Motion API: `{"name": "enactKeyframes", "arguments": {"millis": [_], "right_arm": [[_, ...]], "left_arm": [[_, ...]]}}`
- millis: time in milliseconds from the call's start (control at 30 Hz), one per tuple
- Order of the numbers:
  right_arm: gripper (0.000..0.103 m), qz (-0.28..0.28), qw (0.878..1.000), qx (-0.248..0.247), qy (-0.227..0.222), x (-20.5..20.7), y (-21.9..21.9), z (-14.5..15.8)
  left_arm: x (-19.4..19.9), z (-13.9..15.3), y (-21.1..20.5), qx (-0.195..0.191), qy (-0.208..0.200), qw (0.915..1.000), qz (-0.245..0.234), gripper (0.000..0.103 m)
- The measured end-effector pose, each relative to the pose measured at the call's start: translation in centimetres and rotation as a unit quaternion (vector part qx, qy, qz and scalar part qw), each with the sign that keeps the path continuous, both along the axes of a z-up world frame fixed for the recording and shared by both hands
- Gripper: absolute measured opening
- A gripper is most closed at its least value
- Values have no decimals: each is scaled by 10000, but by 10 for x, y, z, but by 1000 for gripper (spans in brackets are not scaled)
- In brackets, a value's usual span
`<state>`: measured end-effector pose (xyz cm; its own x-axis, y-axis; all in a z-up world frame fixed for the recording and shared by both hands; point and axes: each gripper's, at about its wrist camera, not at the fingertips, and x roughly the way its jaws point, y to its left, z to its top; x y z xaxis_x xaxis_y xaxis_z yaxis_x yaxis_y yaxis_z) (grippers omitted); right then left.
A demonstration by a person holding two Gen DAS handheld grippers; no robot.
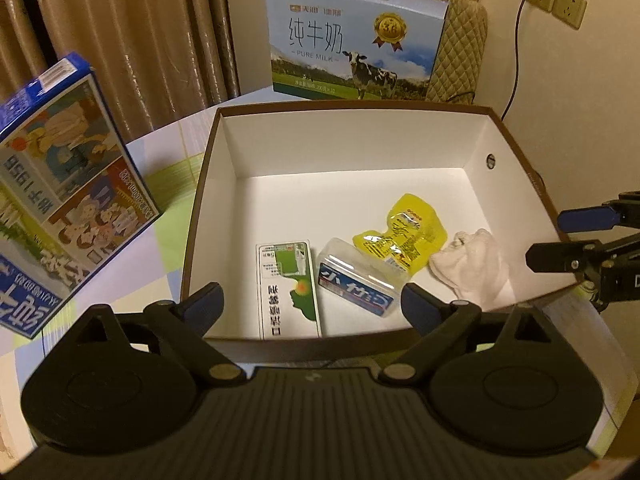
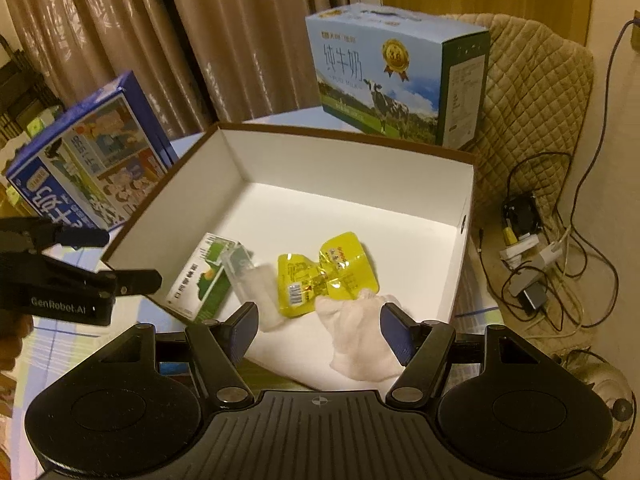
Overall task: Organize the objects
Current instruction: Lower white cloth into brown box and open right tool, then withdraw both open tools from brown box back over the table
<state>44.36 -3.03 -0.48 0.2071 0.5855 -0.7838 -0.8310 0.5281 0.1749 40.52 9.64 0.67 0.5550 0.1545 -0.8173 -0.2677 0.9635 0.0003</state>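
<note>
Four things lie in the box, gathered along its near wall: a green carton, a clear case, a yellow pouch and a white cloth, the case apparently leaning on the carton. Grouped so, they look already sorted. Both grippers hang over the near rim, left gripper and right gripper, fingers wide and empty. On the tabletop a blue carton and a milk box flank the box.
</note>
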Motion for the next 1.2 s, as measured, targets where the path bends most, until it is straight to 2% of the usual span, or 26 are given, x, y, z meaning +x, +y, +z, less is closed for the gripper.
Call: {"name": "enactKeyframes", "arguments": {"millis": [267, 600, 1200], "right_arm": [[65, -34, 9998, 185, -93, -27, -16, 17], [65, -154, 9992, 379, 16, -68, -44, 22], [65, -215, 9987, 371, 284, -143, -73, 11]], "left_arm": [[-36, 17, -11, -6, -246, 9996, 133, 94], [-92, 28, -19, 14, -408, 9988, 252, 95], [-185, 22, -24, -196, -383, 9983, 381, 95]]}}
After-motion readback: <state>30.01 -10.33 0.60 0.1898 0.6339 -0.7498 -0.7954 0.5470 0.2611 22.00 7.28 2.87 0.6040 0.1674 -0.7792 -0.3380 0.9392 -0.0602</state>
